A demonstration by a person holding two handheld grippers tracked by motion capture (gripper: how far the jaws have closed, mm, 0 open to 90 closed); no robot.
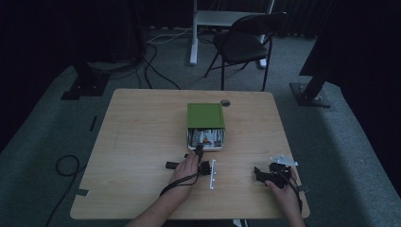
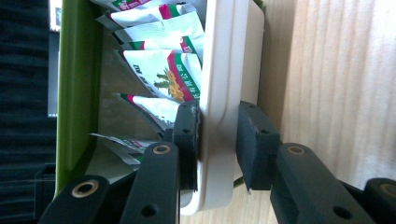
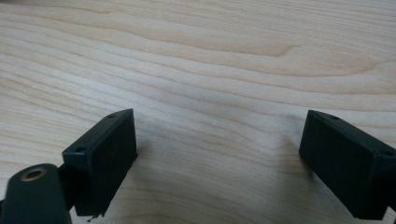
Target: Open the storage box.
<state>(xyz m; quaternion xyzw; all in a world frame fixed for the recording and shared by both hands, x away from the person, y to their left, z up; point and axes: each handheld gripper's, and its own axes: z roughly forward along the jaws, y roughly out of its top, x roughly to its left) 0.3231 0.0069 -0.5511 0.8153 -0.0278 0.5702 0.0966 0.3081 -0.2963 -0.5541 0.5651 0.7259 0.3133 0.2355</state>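
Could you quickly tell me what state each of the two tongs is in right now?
Left tongs: shut on the white tray rim of the green box.
Right tongs: open, holding nothing, above the table.

left tongs (image 2: 218, 147) clamped across the white wall of the tray (image 2: 229, 70), one jaw inside, one outside, pads pressing it. green lid (image 2: 77, 93) stands at the far side of the opening. sachets (image 2: 163, 74), white with green-and-red bands, stacked inside; inner jaw just beside the lower ones. pale wooden bench (image 2: 336, 70) beyond the outer jaw.

Left gripper (image 2: 217, 147) jaws clamped — right gripper (image 3: 217, 163) jaws apart
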